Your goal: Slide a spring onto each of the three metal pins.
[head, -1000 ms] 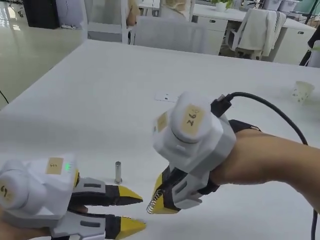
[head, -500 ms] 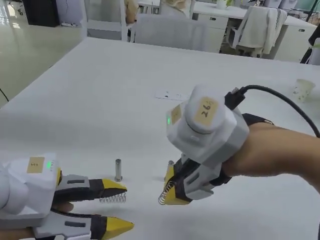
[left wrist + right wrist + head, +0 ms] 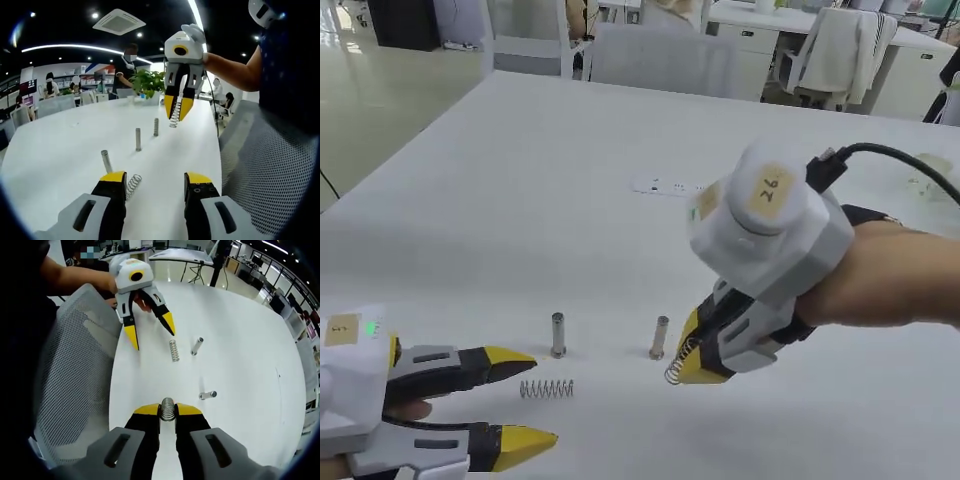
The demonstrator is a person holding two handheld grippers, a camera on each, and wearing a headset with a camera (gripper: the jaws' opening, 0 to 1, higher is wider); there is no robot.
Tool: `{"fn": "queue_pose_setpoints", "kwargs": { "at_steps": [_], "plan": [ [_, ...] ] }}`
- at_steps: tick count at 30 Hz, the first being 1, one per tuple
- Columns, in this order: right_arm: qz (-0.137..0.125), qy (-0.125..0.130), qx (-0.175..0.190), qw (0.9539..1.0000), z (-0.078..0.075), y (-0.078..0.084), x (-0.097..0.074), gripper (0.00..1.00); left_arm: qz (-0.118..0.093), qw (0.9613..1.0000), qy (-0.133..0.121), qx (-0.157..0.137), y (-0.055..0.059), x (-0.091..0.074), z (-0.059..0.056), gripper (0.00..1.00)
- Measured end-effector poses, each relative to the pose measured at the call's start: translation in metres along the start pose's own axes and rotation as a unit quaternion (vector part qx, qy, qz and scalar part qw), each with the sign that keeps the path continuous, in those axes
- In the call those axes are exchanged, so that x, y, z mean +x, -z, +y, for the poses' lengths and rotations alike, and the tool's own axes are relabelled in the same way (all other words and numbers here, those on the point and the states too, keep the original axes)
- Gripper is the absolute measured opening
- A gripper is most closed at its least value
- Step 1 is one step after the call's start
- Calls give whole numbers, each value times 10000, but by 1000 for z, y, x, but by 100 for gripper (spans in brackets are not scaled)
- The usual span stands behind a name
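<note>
Metal spring (image 3: 676,363) moved rightward, second pin (image 3: 660,337) uncovered

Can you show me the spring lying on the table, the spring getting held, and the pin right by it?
loose spring (image 3: 546,388), head view, middle of its coils.
held spring (image 3: 168,409), right gripper view, its round end.
pin (image 3: 660,337), head view, middle of its shaft.

White table (image 3: 570,170), grey mesh chair (image 3: 75,370)

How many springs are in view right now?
2. A loose spring lies on the table ahead of the open left gripper; a held spring is clamped in the right gripper, near a pin. Others may be hidden.
</note>
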State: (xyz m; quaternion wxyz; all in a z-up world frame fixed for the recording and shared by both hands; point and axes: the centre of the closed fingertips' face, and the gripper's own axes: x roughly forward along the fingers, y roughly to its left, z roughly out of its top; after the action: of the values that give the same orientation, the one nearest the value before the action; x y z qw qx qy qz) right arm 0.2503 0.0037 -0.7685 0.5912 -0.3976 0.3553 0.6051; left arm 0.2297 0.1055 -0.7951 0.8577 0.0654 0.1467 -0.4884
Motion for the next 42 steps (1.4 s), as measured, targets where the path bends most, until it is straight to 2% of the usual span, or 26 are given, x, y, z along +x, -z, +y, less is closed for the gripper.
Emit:
{"fn": "queue_pose_setpoints", "kwargs": {
  "at_steps": [11,22,35,42],
  "plan": [
    [203,195,86,9996,-23,12,-14,9,-28,9998,-202,-79,4,-7,6,43],
    [259,274,62,9993,-44,7,-14,9,-44,9995,-286,-134,7,-11,7,45],
    [309,328,-52,9990,-67,-7,2,9,-62,9993,-338,-168,9,-14,7,45],
    [339,276,-50,9990,-74,-7,14,9,-76,9990,-387,-189,10,-16,9,45]
  ]
}}
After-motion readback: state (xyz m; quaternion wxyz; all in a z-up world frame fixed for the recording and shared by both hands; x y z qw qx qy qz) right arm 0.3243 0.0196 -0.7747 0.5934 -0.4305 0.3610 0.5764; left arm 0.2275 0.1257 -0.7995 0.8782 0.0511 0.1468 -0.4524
